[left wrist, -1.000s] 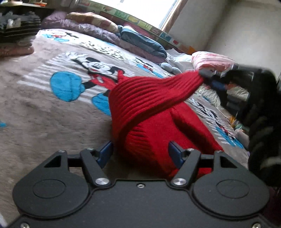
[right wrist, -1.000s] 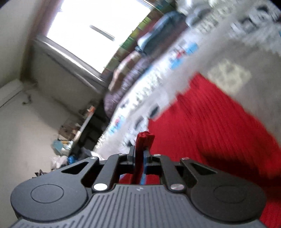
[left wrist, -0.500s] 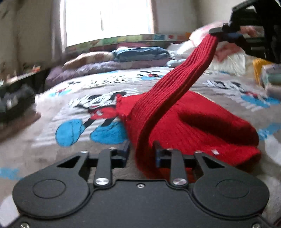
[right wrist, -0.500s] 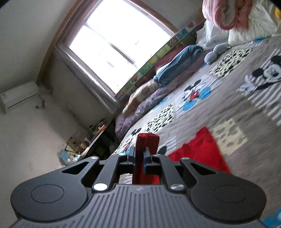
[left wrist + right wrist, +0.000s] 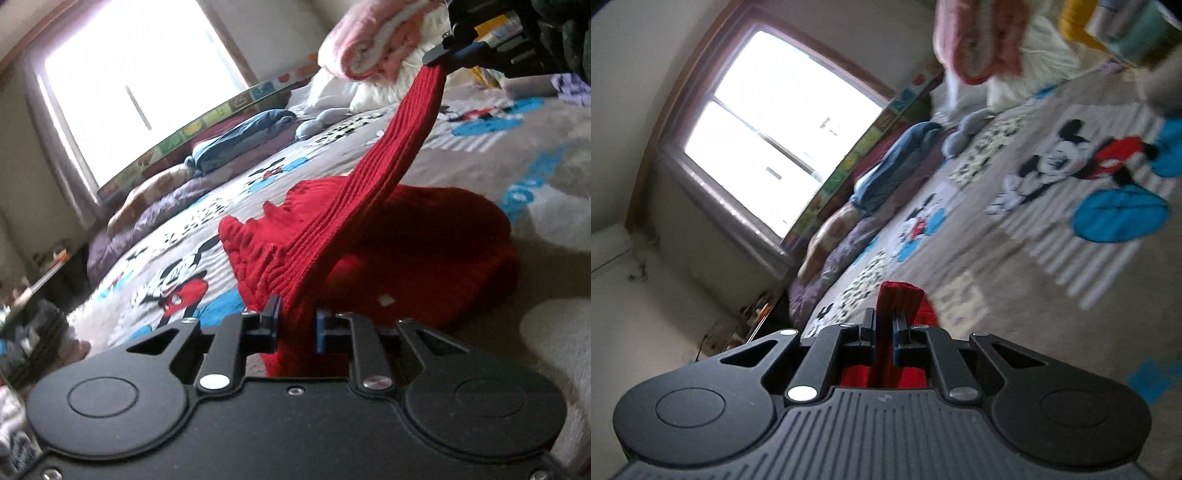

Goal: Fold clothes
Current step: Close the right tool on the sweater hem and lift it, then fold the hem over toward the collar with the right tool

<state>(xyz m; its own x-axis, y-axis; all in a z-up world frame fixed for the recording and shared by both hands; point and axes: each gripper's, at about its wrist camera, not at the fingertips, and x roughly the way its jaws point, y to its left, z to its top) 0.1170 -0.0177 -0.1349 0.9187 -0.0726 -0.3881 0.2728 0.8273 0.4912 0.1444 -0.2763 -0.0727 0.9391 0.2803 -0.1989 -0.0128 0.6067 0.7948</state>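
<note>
Left gripper (image 5: 295,325) jaws closing on red knit sweater (image 5: 424,240); right gripper (image 5: 439,61) holds ribbed sleeve end aloft over cartoon-print blanket (image 5: 517,147).

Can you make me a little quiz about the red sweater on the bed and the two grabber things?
1. True or false: the red sweater lies completely flat on the bed.
2. What is the right gripper clamped on?
3. The cartoon blanket is mostly: A grey, B green, C black.

Key: 1 false, a ribbed strip is stretched up between the left gripper and the right. 2 the sweater's ribbed strip. 3 A.
</note>
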